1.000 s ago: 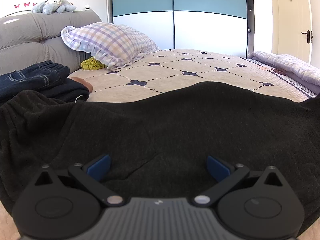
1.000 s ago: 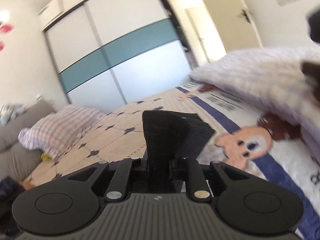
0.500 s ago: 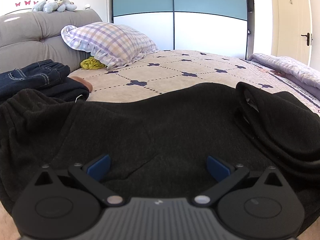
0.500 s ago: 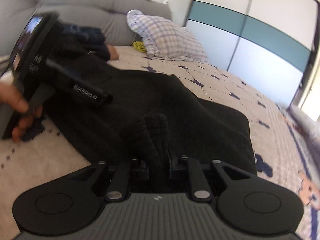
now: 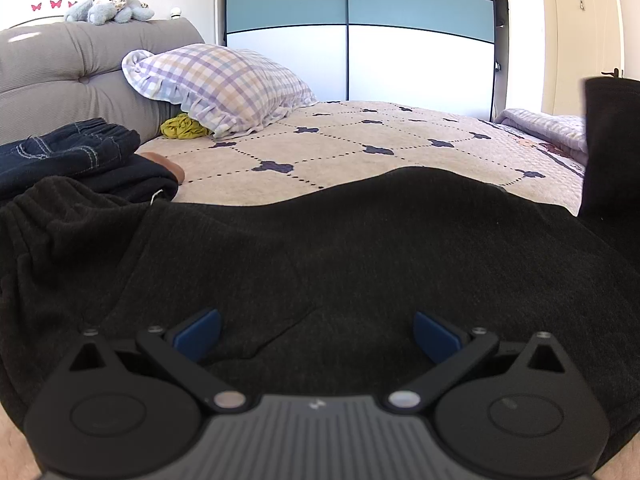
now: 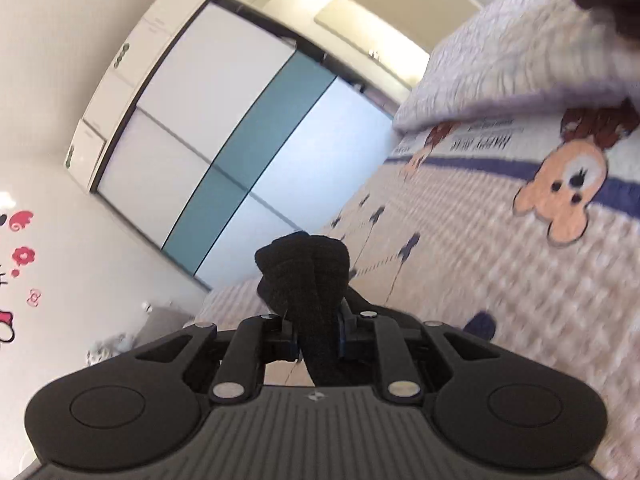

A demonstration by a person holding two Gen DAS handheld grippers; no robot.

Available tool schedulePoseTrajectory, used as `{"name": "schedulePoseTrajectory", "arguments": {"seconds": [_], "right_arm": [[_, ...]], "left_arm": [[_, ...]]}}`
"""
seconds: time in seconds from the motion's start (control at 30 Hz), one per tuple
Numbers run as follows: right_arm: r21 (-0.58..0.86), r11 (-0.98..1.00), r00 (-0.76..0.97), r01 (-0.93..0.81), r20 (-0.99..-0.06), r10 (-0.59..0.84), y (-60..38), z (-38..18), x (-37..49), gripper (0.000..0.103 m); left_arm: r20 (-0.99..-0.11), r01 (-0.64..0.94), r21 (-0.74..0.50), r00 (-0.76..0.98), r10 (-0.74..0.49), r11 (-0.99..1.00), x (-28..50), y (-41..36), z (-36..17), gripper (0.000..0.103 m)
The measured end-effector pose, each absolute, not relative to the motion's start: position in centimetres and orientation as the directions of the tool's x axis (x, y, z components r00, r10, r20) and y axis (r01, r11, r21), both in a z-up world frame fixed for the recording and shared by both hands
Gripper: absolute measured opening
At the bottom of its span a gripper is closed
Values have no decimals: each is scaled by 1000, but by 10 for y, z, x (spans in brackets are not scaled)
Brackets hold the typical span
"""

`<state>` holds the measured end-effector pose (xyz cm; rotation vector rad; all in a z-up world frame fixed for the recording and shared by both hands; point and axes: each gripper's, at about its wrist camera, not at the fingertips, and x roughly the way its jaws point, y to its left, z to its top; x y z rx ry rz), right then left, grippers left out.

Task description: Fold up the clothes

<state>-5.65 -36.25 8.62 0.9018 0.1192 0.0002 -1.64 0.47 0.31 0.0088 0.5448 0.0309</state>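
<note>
Ahead, the black garment (image 5: 320,248) lies spread across the near part of the bed (image 5: 360,148), its far edge a low hump with bare quilt beyond, open as far as the wardrobe (image 5: 348,40). Folded jeans (image 5: 68,148) crowd its left end; a checked pillow (image 5: 216,84) sits further back. The left gripper (image 5: 316,334) rests over the cloth, jaws spread wide, nothing between them. The right gripper (image 6: 318,332) pinches a bunched black fold (image 6: 304,268), probably the same garment. Half a second ago that fold lay doubled over the right side; now it hangs lifted at the right edge.
</note>
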Motion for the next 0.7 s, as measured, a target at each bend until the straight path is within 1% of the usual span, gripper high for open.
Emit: {"name": "schedulePoseTrajectory", "arguments": {"seconds": [0.07,0.13,0.23,0.33,0.43,0.53,0.57,0.63,0.7], "right_arm": [[747,663,995,54,-95,26,-365,94,-59,19],[679,732,993,58,-115,28,-354,101,-56,21],[562,827,988,-11,-121,96,-329,104,-51,21],[367,916,958,-161,-165,235,-278,98,-38,22],[106,935,883,-339,-308,355,-209,77,-26,22],[-129,875,782,-467,-522,341,-154,38,-19,22],[-169,860,766,-481,-558,318,-145,25,-19,23],[-185,867,787,-464,-535,307,-143,20,-28,25],[-121,882,779,-455,-535,328,-151,28,-28,25]], "left_arm": [[-517,-26,14,855,30,1000,-16,5,3,103],[-517,-26,11,856,28,1000,-16,6,4,103],[-515,-24,2,857,21,1000,-16,7,4,103],[-508,-19,-35,862,-2,999,-18,13,5,103],[-494,-12,-89,869,-34,996,-20,21,6,103],[-467,-4,-171,881,-77,985,-25,33,7,103],[-459,-3,-191,884,-87,982,-26,36,6,103],[-459,-4,-188,884,-84,982,-26,35,6,103],[-464,-6,-171,882,-75,985,-24,32,6,103]]}}
